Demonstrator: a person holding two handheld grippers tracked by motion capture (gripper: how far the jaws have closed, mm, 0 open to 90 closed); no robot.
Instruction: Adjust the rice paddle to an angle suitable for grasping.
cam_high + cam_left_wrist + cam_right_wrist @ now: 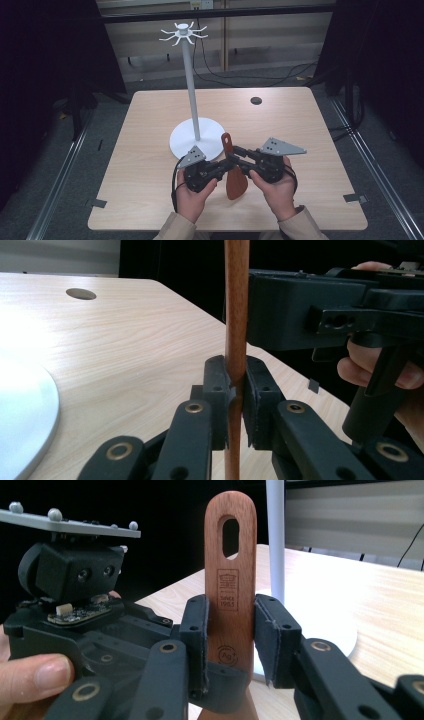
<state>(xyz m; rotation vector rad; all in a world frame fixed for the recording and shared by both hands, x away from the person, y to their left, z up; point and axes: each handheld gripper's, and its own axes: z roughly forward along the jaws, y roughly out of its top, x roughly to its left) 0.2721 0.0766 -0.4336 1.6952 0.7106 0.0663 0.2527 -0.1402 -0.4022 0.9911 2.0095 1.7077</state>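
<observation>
both grippers clamp one wooden spatula (234, 172) by its handle, held above the table (150, 150) near the person's edge. left gripper (236, 390) pinches the handle across its thin edges, pads tight on the wood. right gripper (230, 630) squeezes the handle across its flat width, just below the hanging slot. spatula blade points toward the person, handle end toward the white hook stand (192, 100), whose base sits just beyond it.

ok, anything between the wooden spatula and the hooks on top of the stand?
Nothing visible. The wooden spatula is gripped by both the left gripper and right gripper, near the stand's base; the air up to the hooks looks open.
</observation>
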